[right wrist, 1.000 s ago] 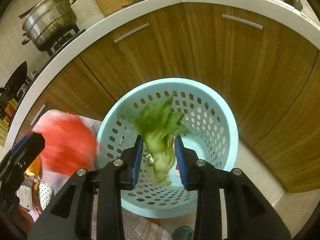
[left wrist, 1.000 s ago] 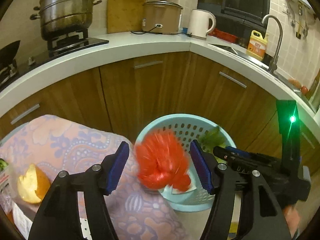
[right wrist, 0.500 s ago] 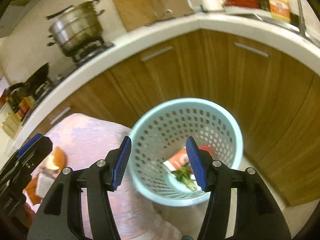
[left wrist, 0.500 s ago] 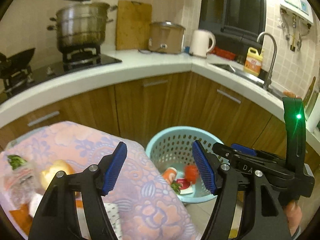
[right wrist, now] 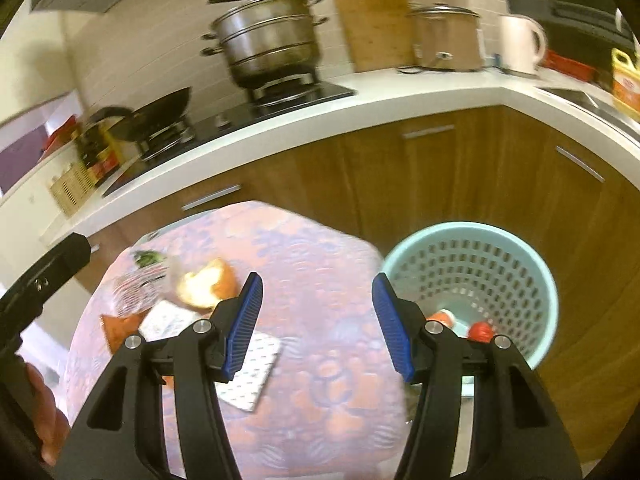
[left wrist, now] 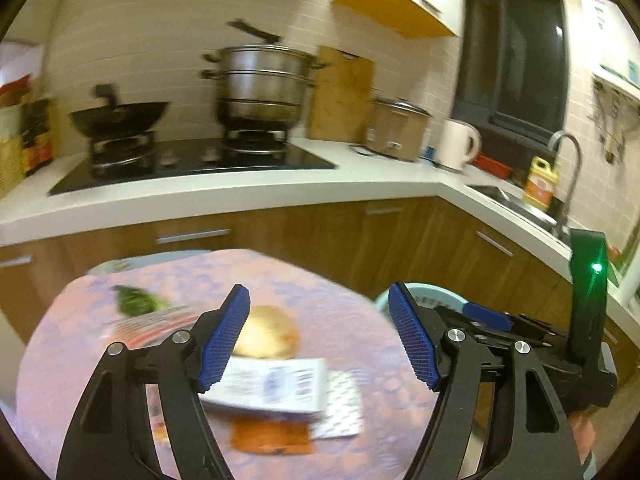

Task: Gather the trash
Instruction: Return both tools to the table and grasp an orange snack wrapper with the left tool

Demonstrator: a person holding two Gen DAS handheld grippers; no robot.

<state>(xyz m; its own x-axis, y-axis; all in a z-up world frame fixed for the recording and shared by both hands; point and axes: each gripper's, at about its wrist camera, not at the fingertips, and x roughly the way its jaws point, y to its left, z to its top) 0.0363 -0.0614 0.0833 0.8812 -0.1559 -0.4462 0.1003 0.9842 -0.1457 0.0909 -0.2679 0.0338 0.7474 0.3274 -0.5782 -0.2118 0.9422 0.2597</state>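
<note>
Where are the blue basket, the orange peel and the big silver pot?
blue basket [right wrist: 536, 264]: right wrist view, on its far rim.
orange peel [right wrist: 208, 286]: right wrist view, on its pale inner side.
big silver pot [left wrist: 260, 88]: left wrist view, on its side wall.

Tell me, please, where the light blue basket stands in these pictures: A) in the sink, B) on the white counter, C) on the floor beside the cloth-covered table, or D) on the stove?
C: the basket stands low in front of the wooden cabinets, right of the table.

Pale-blue basket [right wrist: 536, 280]; floral pink cloth [right wrist: 320, 264]
</note>
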